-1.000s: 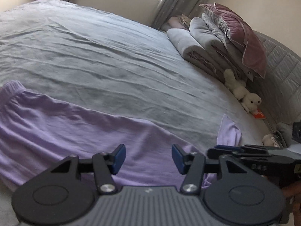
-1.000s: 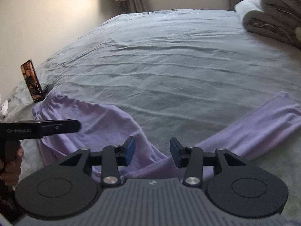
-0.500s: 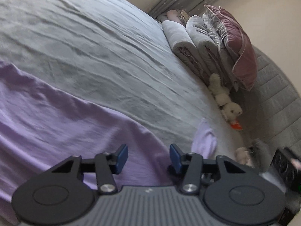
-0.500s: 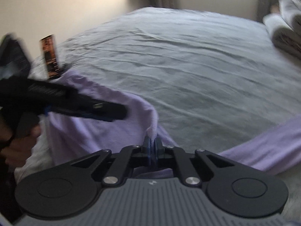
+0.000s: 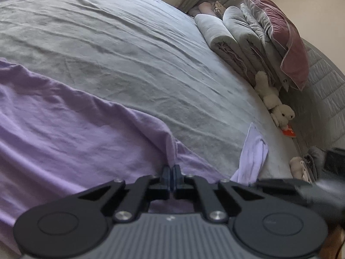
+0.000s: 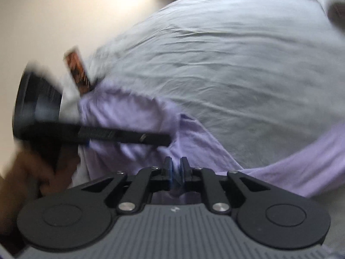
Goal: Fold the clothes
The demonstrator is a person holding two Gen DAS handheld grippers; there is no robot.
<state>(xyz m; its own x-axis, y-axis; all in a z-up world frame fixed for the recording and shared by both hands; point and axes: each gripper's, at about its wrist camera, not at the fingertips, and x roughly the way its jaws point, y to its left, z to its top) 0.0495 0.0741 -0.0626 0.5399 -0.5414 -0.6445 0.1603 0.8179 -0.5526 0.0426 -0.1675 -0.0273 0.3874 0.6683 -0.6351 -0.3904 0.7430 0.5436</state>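
Lilac cloth is pinched in both tools now. The left gripper (image 5: 171, 173), whose jaws stood wide a moment ago, has clamped down on a ridge of the purple garment (image 5: 71, 129) and drawn it up into a small peak; the right gripper (image 6: 176, 168), already closed half a second back, holds a fold of the same garment with a sliver of cloth showing between its blue pads. With two holds taken side by side near the edge of the grey bed (image 5: 129, 49) closest to the person, I would judge a lift or a fold-over is what this sets up, though the garment lies mostly spread out, one long part trailing off to the right across the sheet. The right view is blurred, so something is moving fast.

Counting outward from the bed's near edge: one garment, two grippers, two rolled quilts (image 5: 235, 43) at the headboard side, one pink pillow (image 5: 284, 43) on them, and one white plush toy (image 5: 276, 103) below.
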